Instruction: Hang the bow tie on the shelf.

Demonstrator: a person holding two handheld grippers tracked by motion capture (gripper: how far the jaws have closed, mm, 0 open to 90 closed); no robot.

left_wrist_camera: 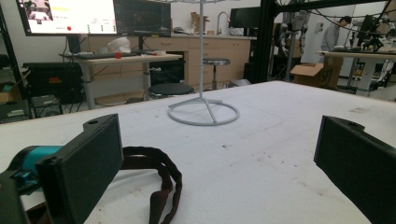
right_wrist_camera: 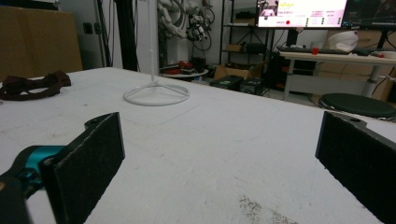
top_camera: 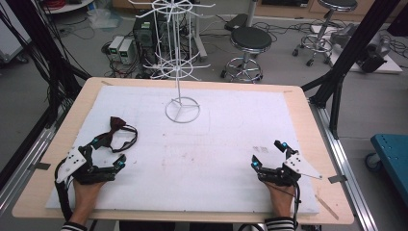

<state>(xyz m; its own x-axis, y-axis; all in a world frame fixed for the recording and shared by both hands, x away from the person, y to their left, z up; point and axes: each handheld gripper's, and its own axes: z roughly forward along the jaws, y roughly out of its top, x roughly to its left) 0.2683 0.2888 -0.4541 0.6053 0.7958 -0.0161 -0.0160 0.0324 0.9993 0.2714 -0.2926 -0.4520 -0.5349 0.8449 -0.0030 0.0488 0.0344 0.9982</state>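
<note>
Wooden desk (top_camera: 308, 115), topped with a white foam sheet (top_camera: 231, 139) covering nearly the whole surface

White wire stand (top_camera: 182, 109): ring base near the middle of the far edge of the sheet, thin pole rising to hooked arms; base also seen in left gripper view (left_wrist_camera: 203, 112) and right gripper view (right_wrist_camera: 156, 94)

Dark brown bow tie (top_camera: 118, 130) with looped strap: flat on the sheet toward the desk's left edge, roughly midway between far and near edges; strap loop lying just beside the left claw's left jaw in left gripper view (left_wrist_camera: 161, 175); seen far off at the left in right gripper view (right_wrist_camera: 32, 85)

Left gripper (top_camera: 107, 154): near the front left corner of the sheet, held in a hand (top_camera: 86, 192) entering from the near edge; released, jaws spread wide, nothing between them; one jaw tip close to the bow tie strap, contact not determinable

Right gripper (top_camera: 268, 154): near the front right corner of the sheet, held in the other hand (top_camera: 279, 195); released, jaws wide apart over bare sheet, well apart from the bow tie and stand

Small dark smudge (top_camera: 260, 149) on the sheet just beyond the right gripper

Round black stool (top_camera: 250, 41) on the floor beyond the far edge
</note>
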